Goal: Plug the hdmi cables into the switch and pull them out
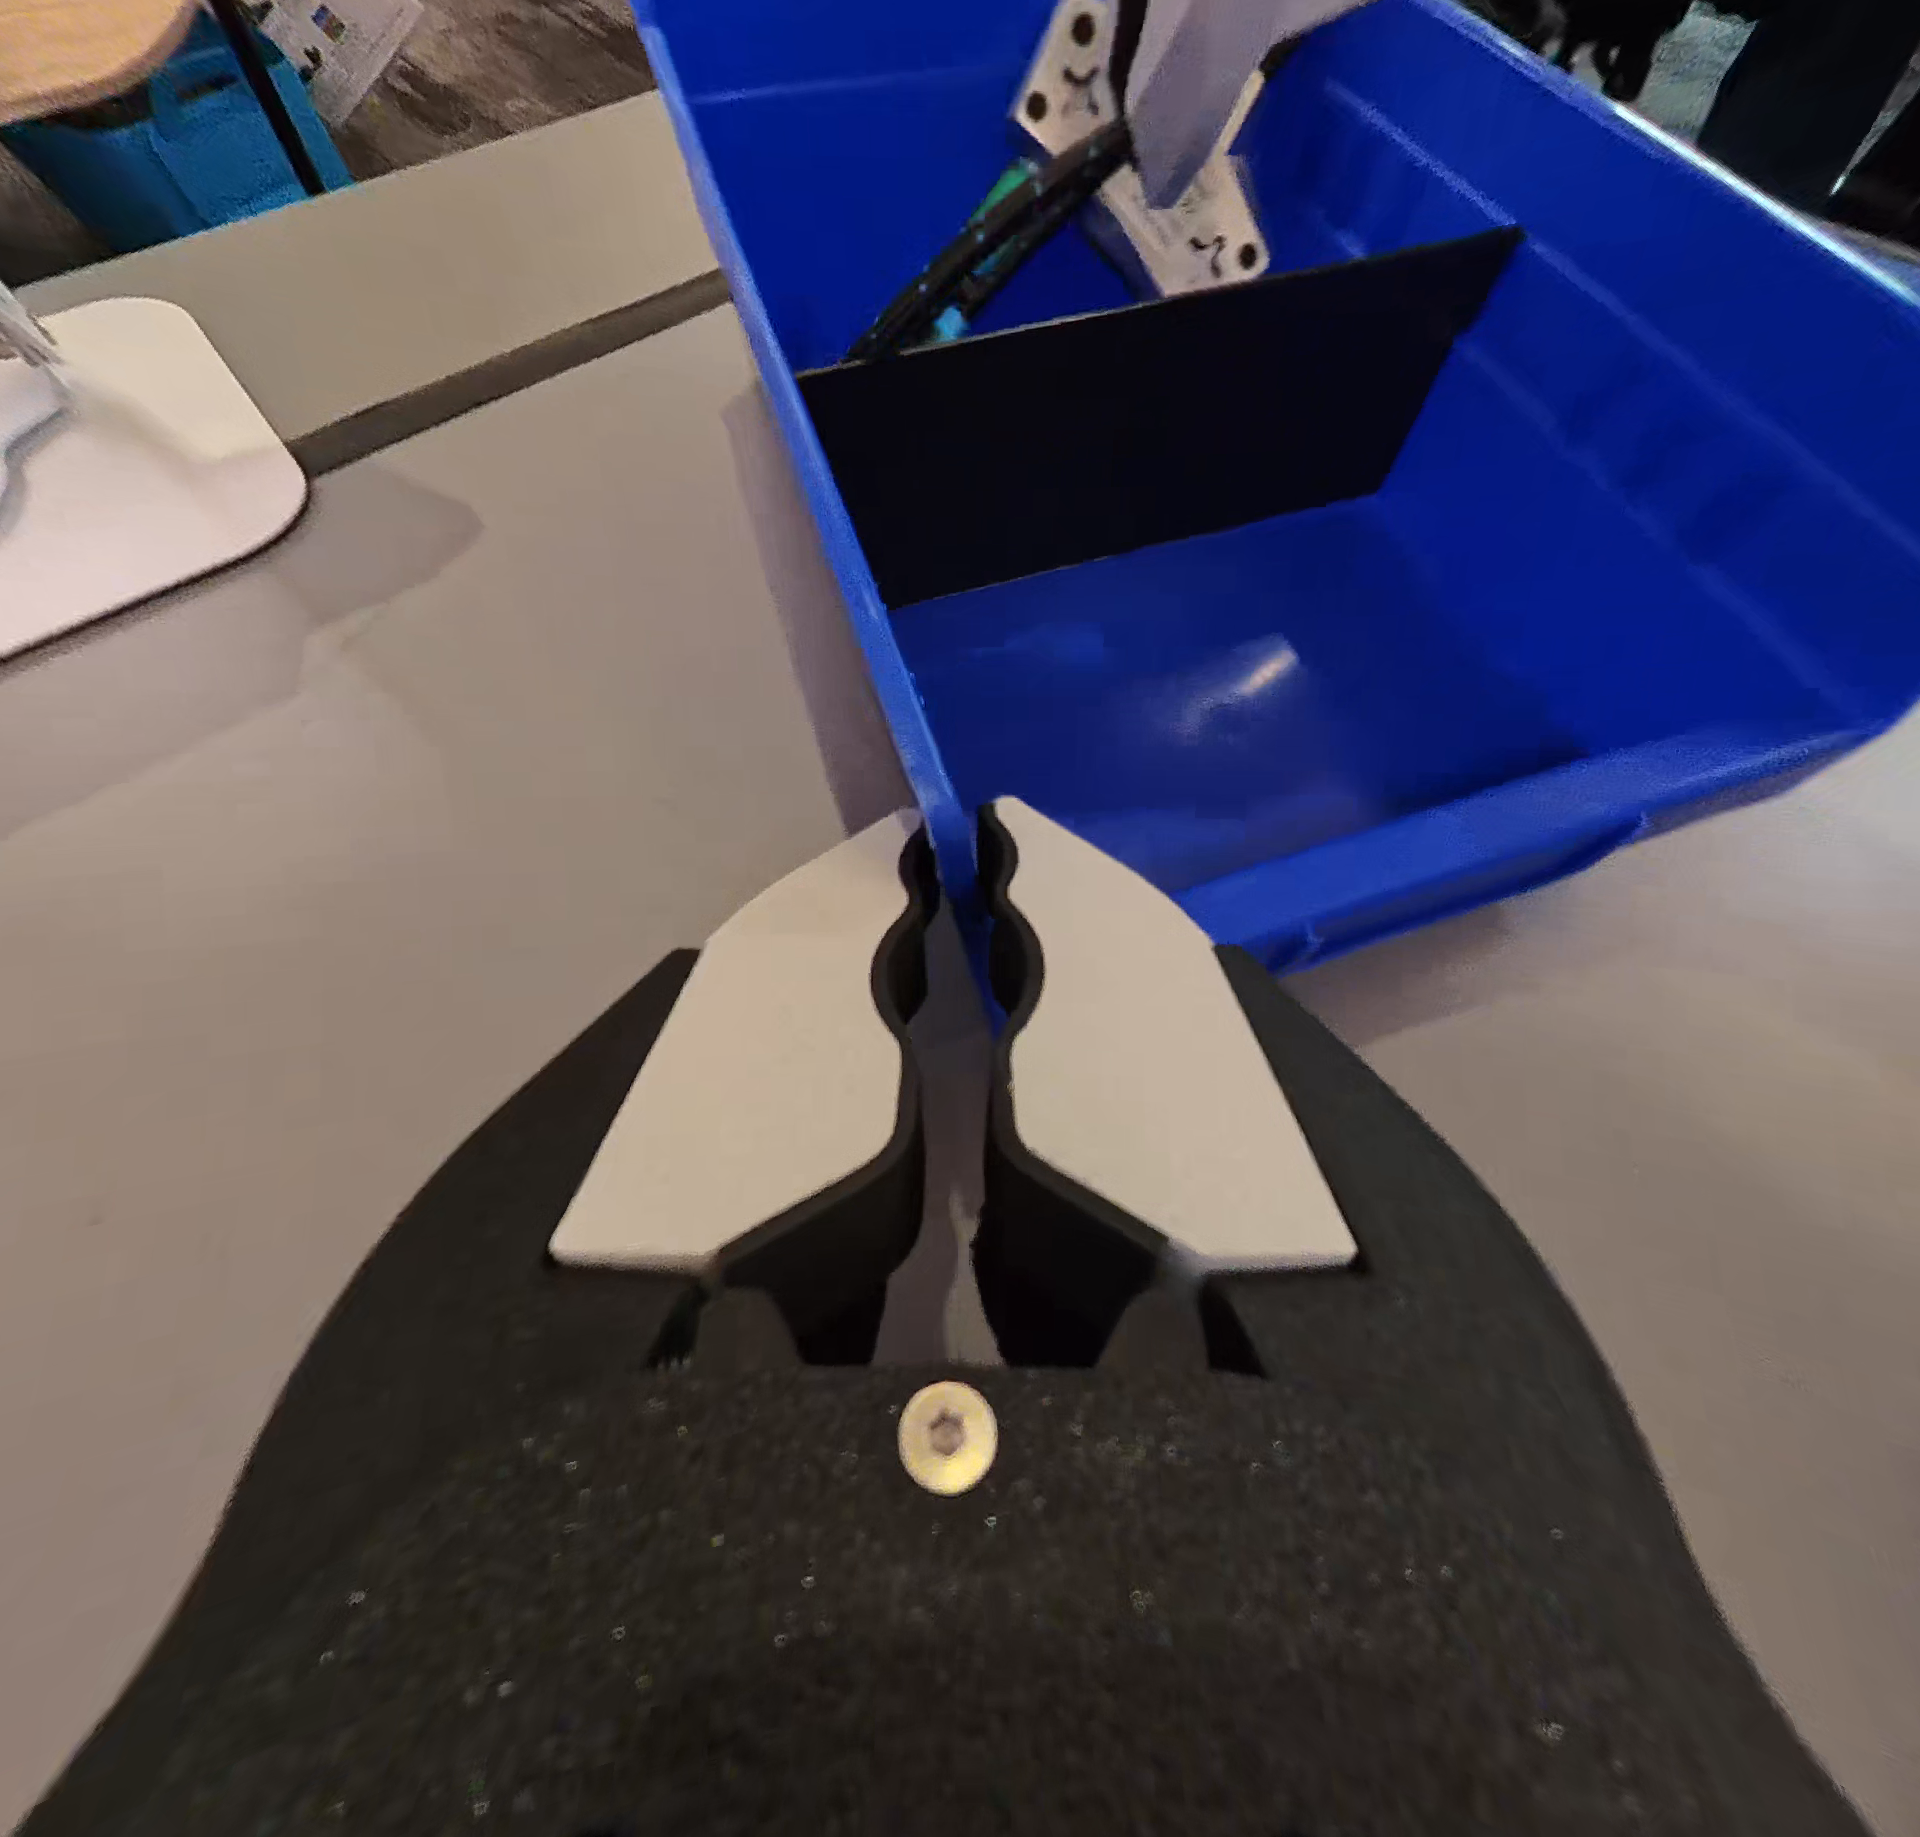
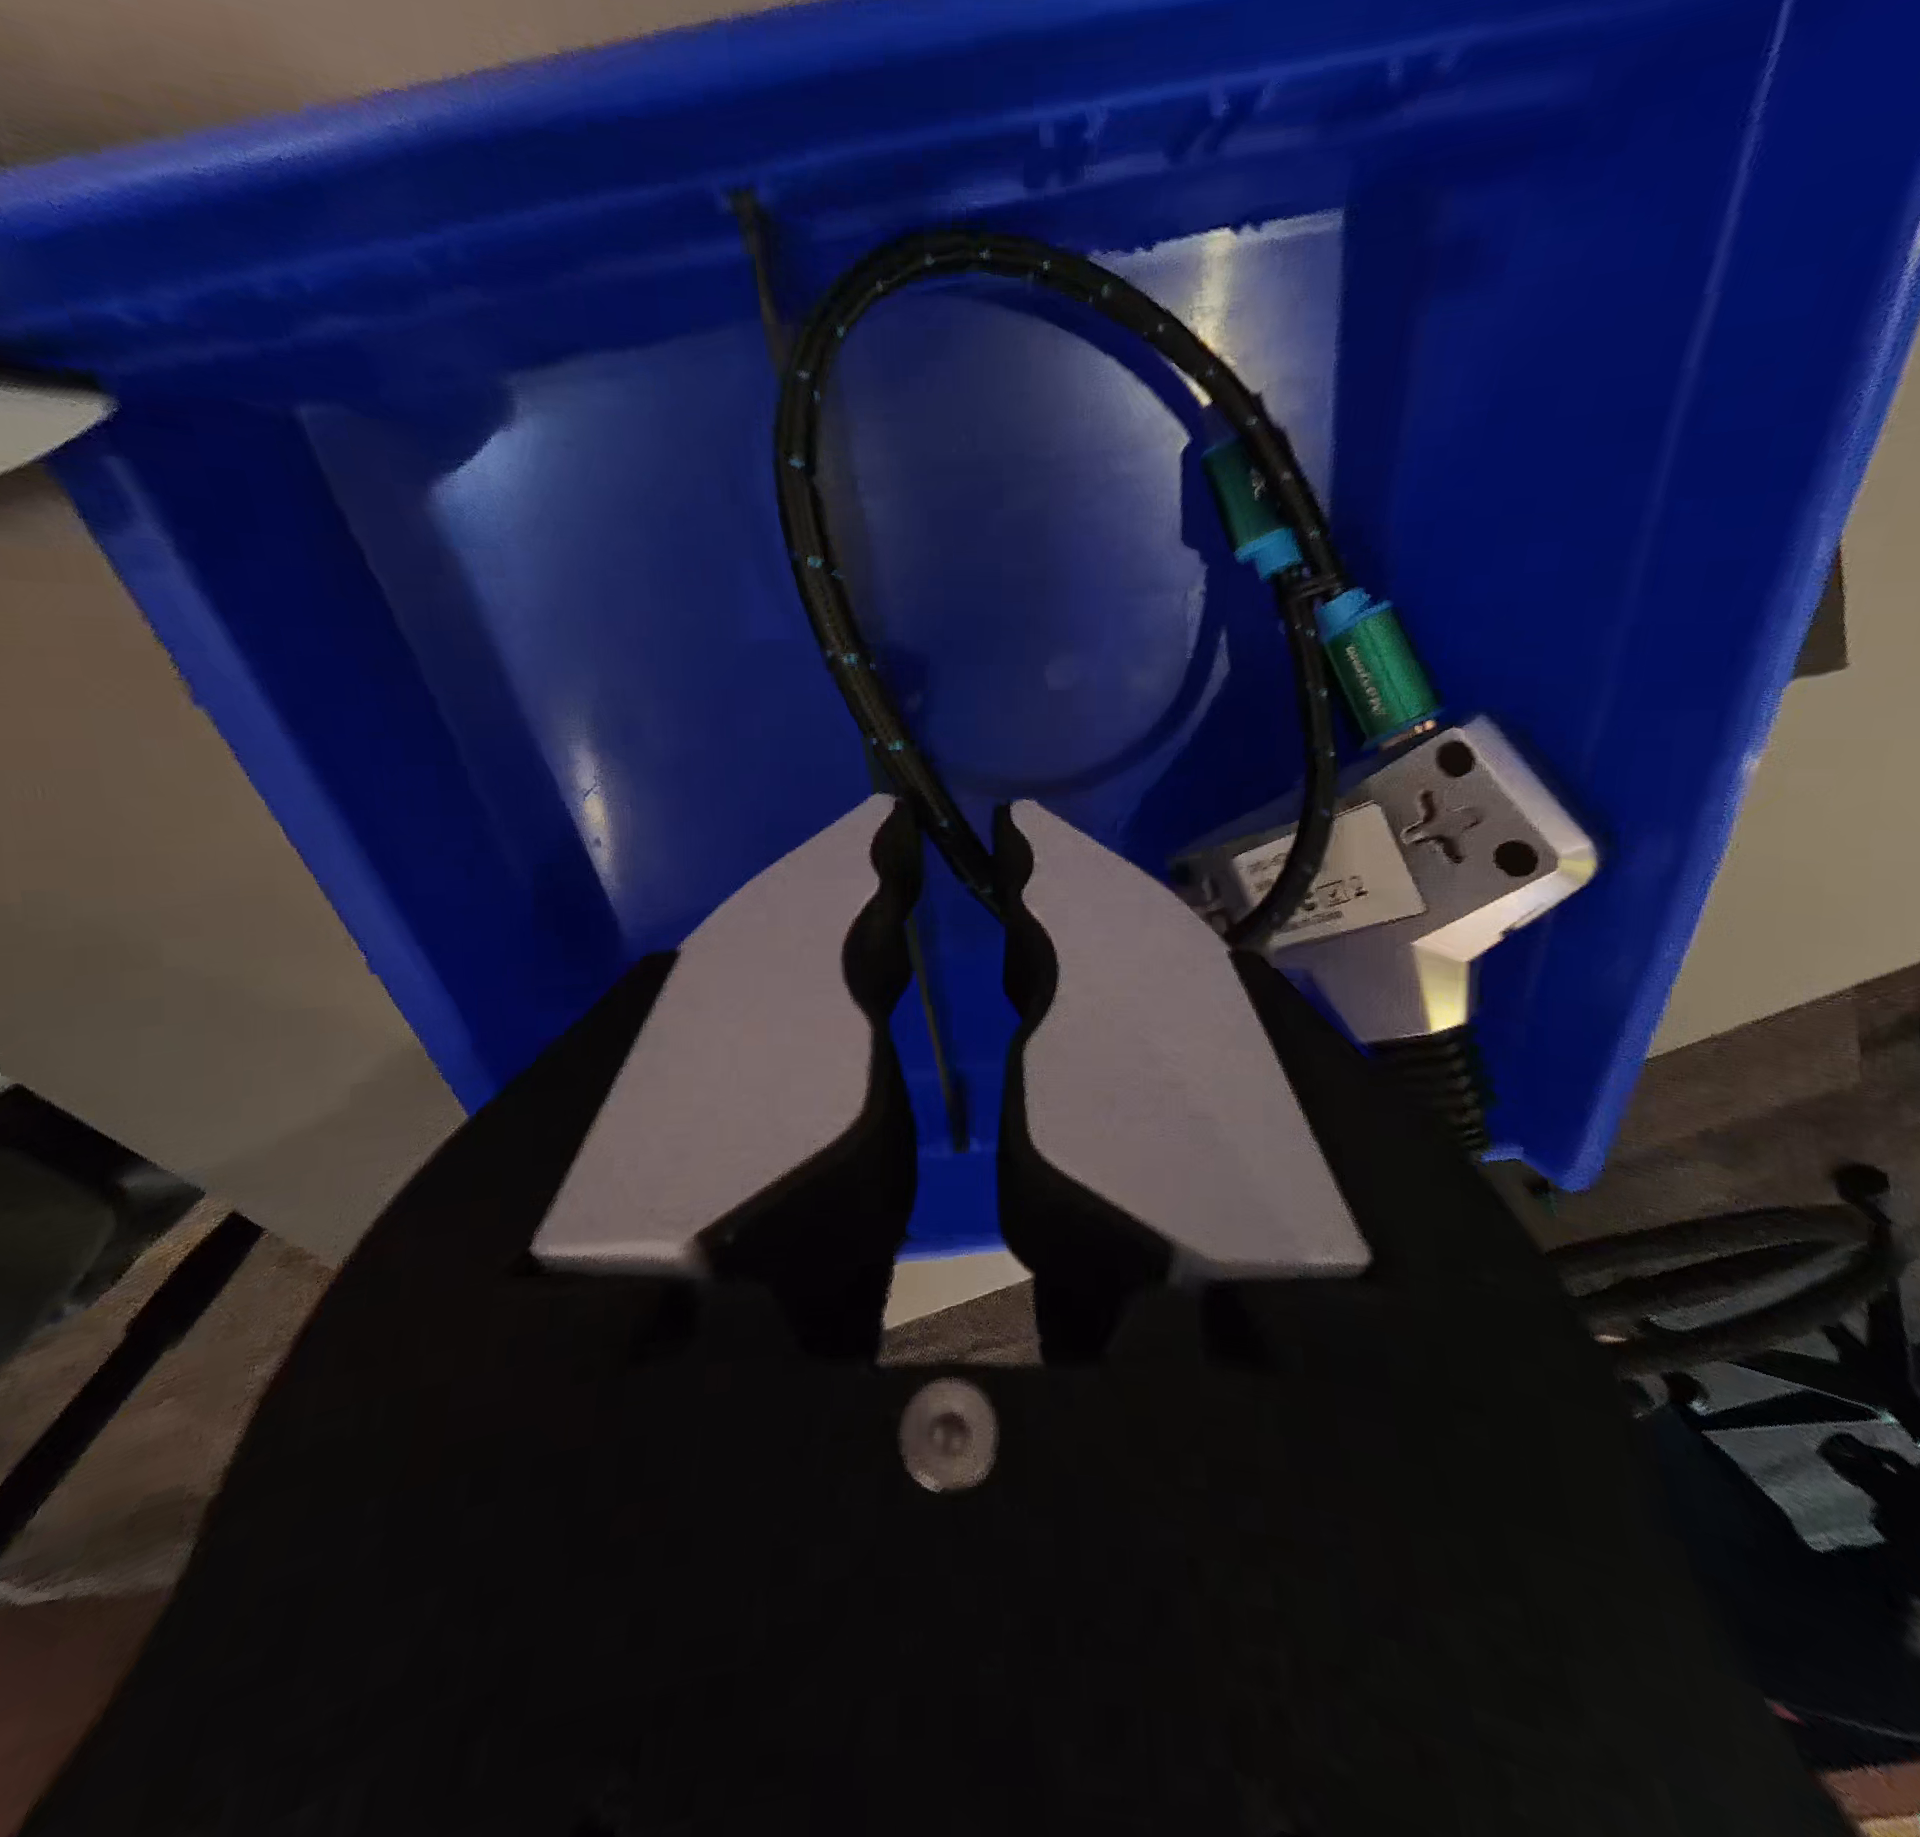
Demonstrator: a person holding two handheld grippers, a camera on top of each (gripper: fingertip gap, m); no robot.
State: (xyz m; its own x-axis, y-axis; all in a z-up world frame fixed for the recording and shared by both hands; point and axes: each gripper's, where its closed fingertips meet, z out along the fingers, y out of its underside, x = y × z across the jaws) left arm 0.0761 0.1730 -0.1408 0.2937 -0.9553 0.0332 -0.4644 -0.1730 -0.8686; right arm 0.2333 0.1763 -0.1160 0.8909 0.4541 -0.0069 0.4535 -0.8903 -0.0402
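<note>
Inside blue bin [image 2: 416, 260], cable [image 2: 821, 561] looped upward, green plug [image 2: 1377, 670] slanting down into switch [image 2: 1455, 831]

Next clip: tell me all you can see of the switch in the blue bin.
The switch is a small grey box, metal by its look, with dark screw holes and a cross-shaped slot on the upturned face, plus a white label. It lies tilted in the bin's far compartment, beyond the black divider, against the side wall. A green-shelled plug of the black braided cable sits in one end; the cable crosses its face. The right gripper is close, not touching it.
</note>
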